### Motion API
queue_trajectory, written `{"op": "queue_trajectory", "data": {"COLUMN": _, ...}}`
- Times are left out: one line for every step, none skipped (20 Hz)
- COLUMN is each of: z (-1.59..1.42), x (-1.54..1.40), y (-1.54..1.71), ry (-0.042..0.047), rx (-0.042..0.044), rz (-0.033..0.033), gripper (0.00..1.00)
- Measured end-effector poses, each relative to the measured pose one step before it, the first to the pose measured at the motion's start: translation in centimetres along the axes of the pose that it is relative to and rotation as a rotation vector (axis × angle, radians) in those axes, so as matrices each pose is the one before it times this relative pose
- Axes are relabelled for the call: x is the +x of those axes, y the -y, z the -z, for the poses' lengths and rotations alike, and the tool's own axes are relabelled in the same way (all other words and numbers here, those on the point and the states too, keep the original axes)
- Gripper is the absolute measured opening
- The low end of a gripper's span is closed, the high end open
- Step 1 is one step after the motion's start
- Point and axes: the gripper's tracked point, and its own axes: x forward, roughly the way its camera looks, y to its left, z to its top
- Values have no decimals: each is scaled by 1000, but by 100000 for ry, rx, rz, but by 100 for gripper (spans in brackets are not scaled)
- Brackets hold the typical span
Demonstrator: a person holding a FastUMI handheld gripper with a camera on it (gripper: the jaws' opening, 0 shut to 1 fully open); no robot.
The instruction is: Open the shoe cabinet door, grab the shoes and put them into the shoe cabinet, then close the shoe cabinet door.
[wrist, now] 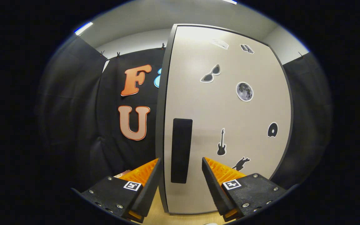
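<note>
The gripper [180, 165] had its jaws released and wide, one on each side of the door's [230, 125] near edge; the dark handle [181, 150] sat just ahead between them, likely lined up for grabbing.

Pale shoe cabinet door [227, 125] upright, dark vertical handle [181, 150], stickers.
</note>
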Motion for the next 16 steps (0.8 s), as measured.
{"op": "queue_trajectory", "data": {"z": 68, "x": 477, "y": 214, "ry": 17, "rx": 17, "rz": 1161, "gripper": 76}}
{"op": "queue_trajectory", "data": {"z": 155, "x": 451, "y": 115, "ry": -302, "rx": 84, "rz": 729, "gripper": 74}}
{"op": "queue_trajectory", "data": {"z": 101, "x": 349, "y": 1, "ry": -258, "rx": 256, "rz": 205, "gripper": 70}}
{"op": "queue_trajectory", "data": {"z": 113, "x": 399, "y": 2, "ry": -473, "rx": 282, "rz": -283, "gripper": 69}}
{"op": "queue_trajectory", "data": {"z": 119, "x": 332, "y": -110, "ry": -389, "rx": 318, "rz": -444, "gripper": 65}}
{"op": "queue_trajectory", "data": {"z": 19, "x": 286, "y": -90, "ry": -126, "rx": 413, "rz": -375, "gripper": 63}}
{"op": "queue_trajectory", "data": {"z": -52, "x": 184, "y": -125, "ry": -107, "rx": 335, "rz": -357, "gripper": 60}}
{"op": "queue_trajectory", "data": {"z": 92, "x": 93, "y": -166, "ry": -78, "rx": 289, "rz": -256, "gripper": 57}}
{"op": "queue_trajectory", "data": {"z": 17, "x": 114, "y": -182, "ry": 60, "rx": -5, "rz": -133, "gripper": 52}}
{"op": "queue_trajectory", "data": {"z": -21, "x": 134, "y": -230, "ry": -193, "rx": -193, "rz": -348, "gripper": 49}}
{"op": "queue_trajectory", "data": {"z": 80, "x": -41, "y": -2, "ry": -328, "rx": -12, "rz": 626, "gripper": 42}}
{"op": "queue_trajectory", "data": {"z": -17, "x": 77, "y": -4, "ry": 112, "rx": 886, "rz": 445, "gripper": 39}}
{"op": "queue_trajectory", "data": {"z": 10, "x": -83, "y": -7, "ry": -71, "rx": 1126, "rz": 59, "gripper": 37}}
{"op": "queue_trajectory", "data": {"z": 30, "x": 34, "y": -23, "ry": -587, "rx": 863, "rz": -389, "gripper": 36}}
{"op": "queue_trajectory", "data": {"z": 9, "x": 10, "y": -7, "ry": -826, "rx": 166, "rz": -476, "gripper": 33}}
{"op": "queue_trajectory", "data": {"z": 41, "x": -71, "y": -13, "ry": -802, "rx": -3, "rz": -371, "gripper": 31}}
